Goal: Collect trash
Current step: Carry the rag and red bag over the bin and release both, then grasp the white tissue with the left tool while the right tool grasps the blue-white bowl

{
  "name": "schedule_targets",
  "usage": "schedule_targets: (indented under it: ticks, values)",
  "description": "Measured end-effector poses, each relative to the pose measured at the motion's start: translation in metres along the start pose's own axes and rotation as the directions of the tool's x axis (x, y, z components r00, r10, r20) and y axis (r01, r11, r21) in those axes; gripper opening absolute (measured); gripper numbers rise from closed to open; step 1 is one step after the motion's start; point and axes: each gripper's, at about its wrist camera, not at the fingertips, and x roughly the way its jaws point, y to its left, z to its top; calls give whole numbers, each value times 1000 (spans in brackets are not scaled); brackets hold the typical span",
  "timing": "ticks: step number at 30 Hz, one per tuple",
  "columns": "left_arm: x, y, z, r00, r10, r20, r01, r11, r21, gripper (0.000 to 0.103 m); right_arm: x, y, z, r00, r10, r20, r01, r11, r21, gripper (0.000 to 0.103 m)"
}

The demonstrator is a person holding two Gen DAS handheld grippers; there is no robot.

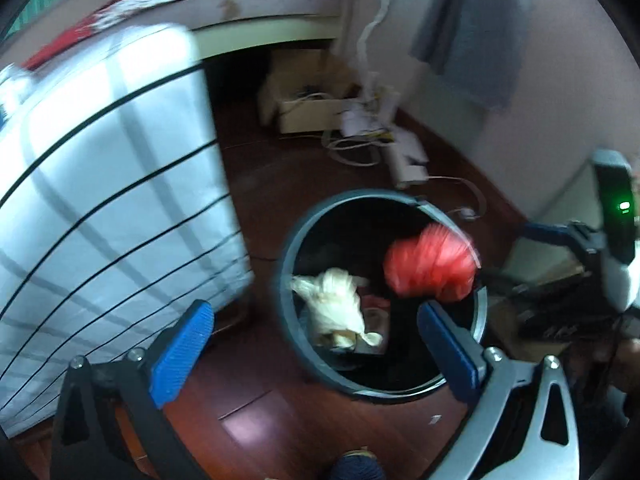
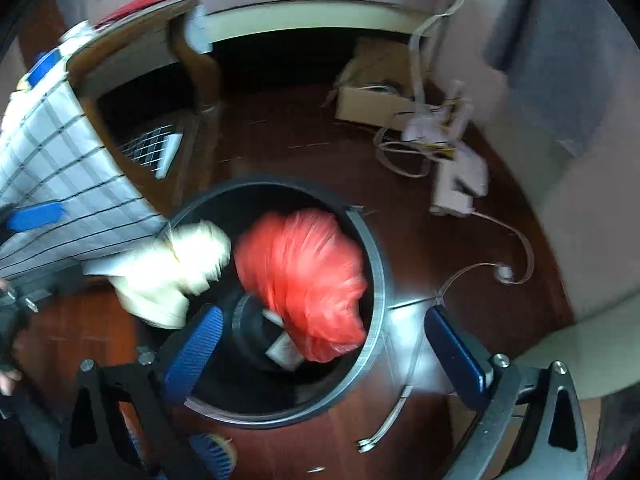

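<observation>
Both grippers are hanging over the bin (image 1: 288, 280) with jaws gaping wide, gripping nothing. Ahead of the left gripper (image 1: 316, 328), a white bag (image 1: 336, 304) is lying blurred inside the bin's mouth. Between the right gripper's (image 2: 326, 330) blue fingers (image 2: 196, 348), a red bag (image 2: 308, 276) is sitting blurred in the bin, touching neither pad.

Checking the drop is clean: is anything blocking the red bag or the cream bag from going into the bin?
Nothing visible does. The red bag and the cream bag are over the open mouth of the bin, with no lid across it. Both grippers, left and right, are open.
</observation>
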Motion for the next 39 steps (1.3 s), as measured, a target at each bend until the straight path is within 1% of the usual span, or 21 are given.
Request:
schedule_targets:
  ticks: [2, 4, 9, 10, 13, 16, 18, 21, 26, 30, 36, 38, 39]
  values:
    - [0, 7, -5, 999, 38, 4, -38, 999, -14, 102, 0, -5, -3, 1000, -13, 12, 12, 1000, 25, 102]
    - [3, 11, -9, 998, 66, 0, -66, 998, -20, 102, 0, -3, -3, 1000, -16, 23, 15, 1000, 25, 102]
    - [-2, 14, -12, 997, 76, 13, -76, 997, -23, 102, -8, 15, 3, 999, -15, 47, 15, 1000, 6, 102]
    - [-8, 18, -16, 997, 80, 18, -79, 997, -24, 102, -10, 19, 5, 998, -11, 57, 11, 1000, 2, 102]
    - [-7, 19, -13, 996, 86, 30, -85, 996, -24, 102, -20, 30, 8, 997, -2, 75, 2, 1000, -11, 102]
    - [-11, 23, -13, 993, 108, 37, -107, 994, -29, 103, -26, 38, 10, 996, 4, 86, -1, 1000, -28, 102]
    - [-15, 27, -13, 993, 108, 42, -107, 994, -31, 102, -30, 41, 10, 996, 6, 90, -3, 1000, -31, 102]
    - [-23, 30, -13, 992, 114, 59, -112, 993, -41, 102, -40, 48, 12, 995, 7, 102, -4, 999, -33, 102]
    - [-43, 33, -11, 987, 129, 98, -126, 991, -38, 103, -57, 55, 18, 989, -5, 151, 10, 999, -31, 102]
    - [-61, 36, -5, 981, 138, 133, -133, 990, -46, 103, -73, 58, 28, 980, -8, 198, 12, 1000, -16, 102]
    - [-90, 58, 0, 965, 190, 180, -174, 980, -100, 103, -98, 78, 48, 960, 15, 279, -13, 1000, -7, 102]
    - [-100, 70, 1, 958, 209, 195, -187, 974, -128, 103, -106, 91, 58, 946, 36, 321, -31, 999, -22, 102]
    - [-106, 77, 2, 954, 220, 204, -193, 971, -143, 103, -111, 100, 63, 935, 49, 351, -39, 999, -37, 102]
